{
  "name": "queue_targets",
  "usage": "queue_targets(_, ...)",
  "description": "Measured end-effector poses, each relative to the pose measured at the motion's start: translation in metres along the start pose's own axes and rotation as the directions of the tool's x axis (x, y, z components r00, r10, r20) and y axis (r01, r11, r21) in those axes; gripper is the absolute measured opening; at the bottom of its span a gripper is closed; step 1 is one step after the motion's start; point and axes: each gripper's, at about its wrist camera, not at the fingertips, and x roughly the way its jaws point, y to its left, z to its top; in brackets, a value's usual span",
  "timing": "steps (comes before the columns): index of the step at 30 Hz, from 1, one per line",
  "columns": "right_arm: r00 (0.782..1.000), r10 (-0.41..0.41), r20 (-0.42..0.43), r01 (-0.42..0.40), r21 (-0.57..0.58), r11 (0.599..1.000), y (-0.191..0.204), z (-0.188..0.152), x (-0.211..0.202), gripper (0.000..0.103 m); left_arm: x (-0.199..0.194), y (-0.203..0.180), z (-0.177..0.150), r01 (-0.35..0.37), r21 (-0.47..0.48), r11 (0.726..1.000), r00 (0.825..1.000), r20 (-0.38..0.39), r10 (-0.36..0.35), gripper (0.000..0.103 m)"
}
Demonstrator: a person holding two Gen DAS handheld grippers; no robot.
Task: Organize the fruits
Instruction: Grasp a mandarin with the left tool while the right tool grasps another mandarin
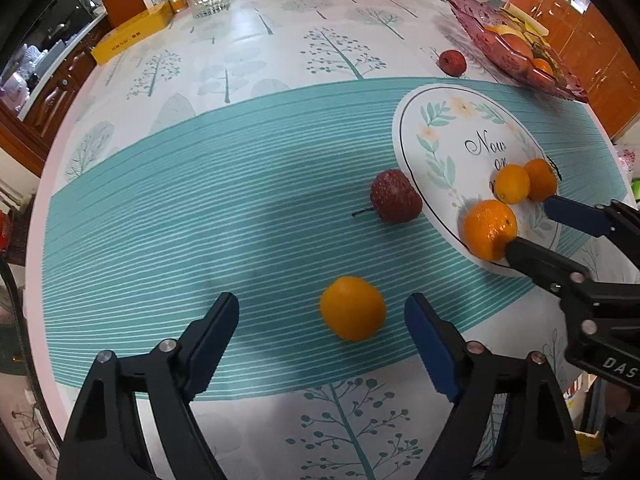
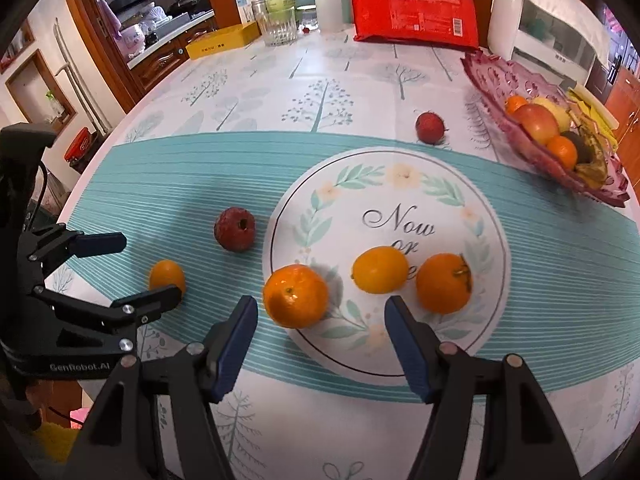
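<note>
My left gripper (image 1: 322,312) is open, its fingers either side of a small orange fruit (image 1: 353,308) on the teal runner; that fruit also shows in the right wrist view (image 2: 167,277). My right gripper (image 2: 321,314) is open and empty at the near edge of a white round printed mat (image 2: 400,208). An orange (image 2: 296,295) sits on the mat's left edge, with two more orange fruits (image 2: 380,269) (image 2: 443,282) on the mat. A dark red fruit (image 2: 235,229) lies left of the mat, another red fruit (image 2: 429,127) beyond it.
A pink glass fruit dish (image 2: 500,80) with apples and oranges stands at the far right. A red packet (image 2: 412,8), a glass jar (image 2: 278,26), bottles, a yellow box (image 2: 224,42) and a white appliance (image 2: 532,16) line the far edge.
</note>
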Motion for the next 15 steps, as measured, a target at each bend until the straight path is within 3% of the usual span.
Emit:
queue_targets(5, 1.0, -0.015, -0.012, 0.015, -0.006, 1.0, 0.008, 0.001, 0.01, 0.06, 0.01, -0.002, -0.003, 0.03, 0.022, 0.999, 0.999, -0.03, -0.029, 0.06)
queue_targets(15, 0.999, 0.01, -0.032, -0.01, -0.003, 1.0, 0.014, 0.001, 0.023, 0.041, 0.013, -0.005, -0.004, 0.083, 0.035, 0.996, 0.996, -0.031, -0.082, 0.037)
